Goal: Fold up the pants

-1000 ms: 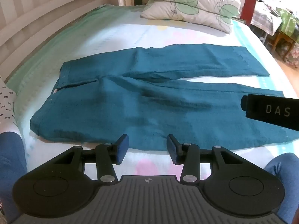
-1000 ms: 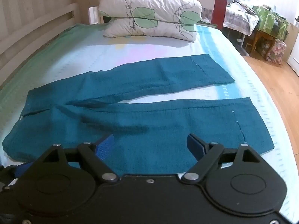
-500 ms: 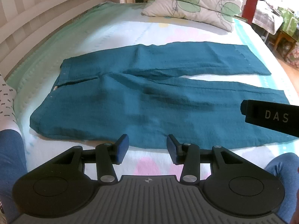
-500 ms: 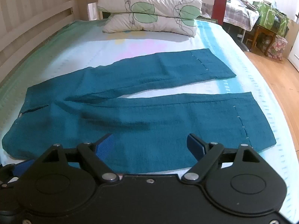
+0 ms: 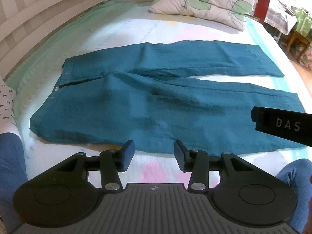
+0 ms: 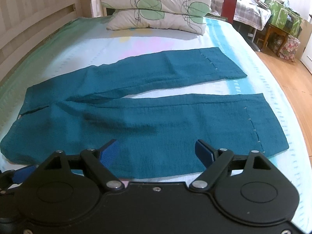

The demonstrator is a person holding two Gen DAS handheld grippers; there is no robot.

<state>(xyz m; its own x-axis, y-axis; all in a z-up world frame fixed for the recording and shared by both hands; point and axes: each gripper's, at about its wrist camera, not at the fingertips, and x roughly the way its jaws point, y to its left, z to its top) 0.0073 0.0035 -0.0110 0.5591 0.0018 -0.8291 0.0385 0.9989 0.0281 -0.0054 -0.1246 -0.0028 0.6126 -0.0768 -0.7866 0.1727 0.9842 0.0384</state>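
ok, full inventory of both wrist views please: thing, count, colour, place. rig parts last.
teal woven-fabric pants: 1, teal, spread flat across the bed, unfolded, legs apart, waist at frame left
bed sheet: 1, pale pastel with pink, green and blue patches, under the pants
pillows: 2, white with green leaf print, stacked at the far end of the bed
slatted wooden rail: 1, cream, along the bed's left side
wooden floor: light brown, right of the bed
cluttered furniture: background right, details unclear
person's legs: blue trousers, at the near edge
left gripper: black, blue pads, open, empty
right gripper: black, blue pads, open, empty
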